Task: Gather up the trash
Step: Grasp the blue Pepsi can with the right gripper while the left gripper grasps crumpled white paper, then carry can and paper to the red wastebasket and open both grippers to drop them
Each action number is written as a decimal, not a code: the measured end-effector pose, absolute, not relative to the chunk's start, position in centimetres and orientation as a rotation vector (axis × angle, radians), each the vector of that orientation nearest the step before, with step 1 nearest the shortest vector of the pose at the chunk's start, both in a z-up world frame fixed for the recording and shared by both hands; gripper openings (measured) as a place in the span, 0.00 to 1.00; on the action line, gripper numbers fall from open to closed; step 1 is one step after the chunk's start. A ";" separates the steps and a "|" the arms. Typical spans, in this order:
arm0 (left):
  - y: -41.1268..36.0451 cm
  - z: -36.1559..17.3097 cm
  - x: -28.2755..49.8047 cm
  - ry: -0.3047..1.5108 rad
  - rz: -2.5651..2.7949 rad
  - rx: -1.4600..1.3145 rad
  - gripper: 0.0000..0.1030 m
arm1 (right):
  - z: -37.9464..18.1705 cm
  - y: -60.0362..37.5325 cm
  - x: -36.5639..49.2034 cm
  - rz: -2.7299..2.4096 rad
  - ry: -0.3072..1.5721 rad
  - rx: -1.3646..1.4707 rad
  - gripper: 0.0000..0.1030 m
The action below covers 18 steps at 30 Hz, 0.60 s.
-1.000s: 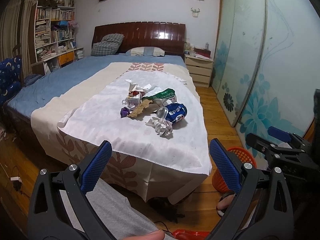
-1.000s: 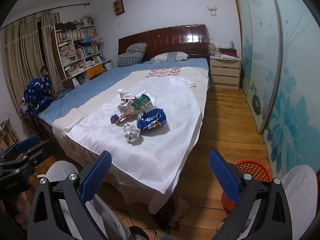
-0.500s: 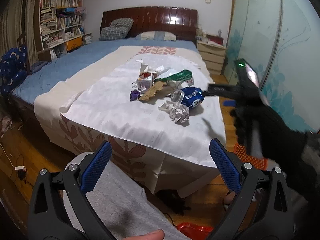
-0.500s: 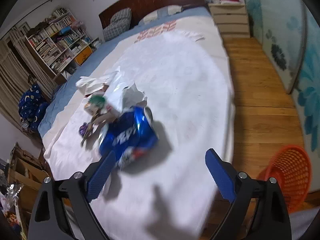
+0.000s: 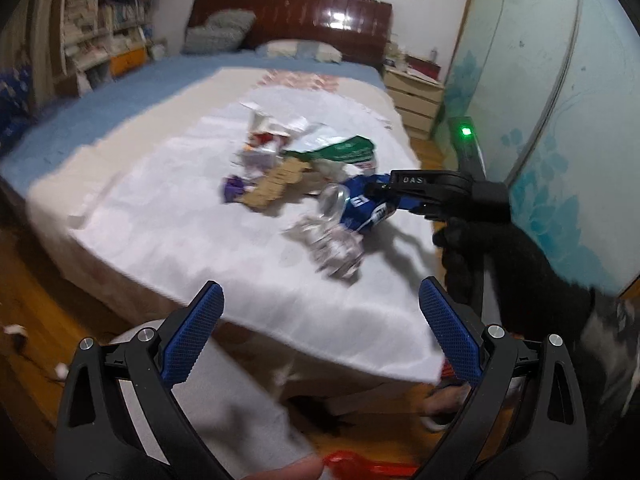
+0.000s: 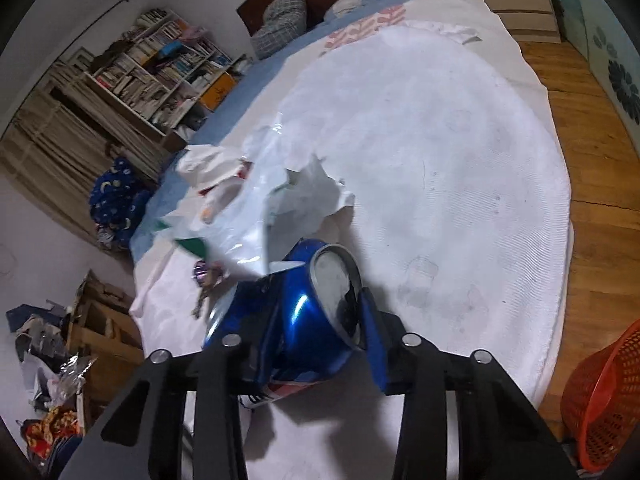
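A heap of trash lies on a white cloth (image 5: 180, 236) on the bed: a crushed blue Pepsi can (image 6: 304, 312), crumpled paper (image 5: 336, 248), a green and white bag (image 5: 340, 148), cardboard (image 5: 276, 184) and a purple scrap (image 5: 234, 188). My right gripper (image 6: 316, 340) is shut on the blue can, its jaws pressing both sides; it also shows in the left wrist view (image 5: 384, 196) at the can (image 5: 360, 200). My left gripper (image 5: 320, 336) is open and empty, held back over the near edge of the bed.
An orange mesh basket (image 6: 604, 396) stands on the wooden floor at the right of the bed. A nightstand (image 5: 412, 100) and sliding doors (image 5: 560, 100) are on the right, a bookshelf (image 6: 160, 76) on the left. My grey-clad knee (image 5: 224, 396) is below.
My right gripper moved forward over the cloth to the blue can and closed its jaws on it. My left gripper stayed open and drifted slightly closer to the bed.
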<state>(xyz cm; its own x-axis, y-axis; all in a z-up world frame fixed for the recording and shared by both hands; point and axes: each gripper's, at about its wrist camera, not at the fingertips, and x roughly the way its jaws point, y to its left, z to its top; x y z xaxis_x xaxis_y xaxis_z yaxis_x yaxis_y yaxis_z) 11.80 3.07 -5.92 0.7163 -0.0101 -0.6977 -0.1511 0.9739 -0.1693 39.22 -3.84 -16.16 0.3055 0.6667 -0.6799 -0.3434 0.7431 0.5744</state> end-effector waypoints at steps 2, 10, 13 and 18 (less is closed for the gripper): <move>2.8 -6.8 14.1 0.784 0.050 -0.256 0.94 | -15.2 -4.8 38.8 0.695 1.047 0.382 0.35; 3.3 -12.0 22.5 0.950 0.124 -0.338 0.93 | -11.4 -11.5 37.2 0.673 0.978 0.501 0.34; 4.1 -14.4 23.6 1.014 0.176 -0.372 0.63 | -10.3 -14.5 36.6 0.658 0.957 0.529 0.34; 3.5 -13.5 22.4 0.975 0.193 -0.363 0.36 | -9.7 -19.1 35.6 0.650 0.924 0.535 0.34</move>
<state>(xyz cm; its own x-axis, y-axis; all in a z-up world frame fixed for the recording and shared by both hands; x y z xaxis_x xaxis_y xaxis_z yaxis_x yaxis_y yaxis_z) 22.36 3.47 -13.49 0.5502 -0.0019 -0.8350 -0.3203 0.9230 -0.2132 35.65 -19.10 -9.71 0.4409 0.7098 -0.5494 -0.2767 0.6897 0.6691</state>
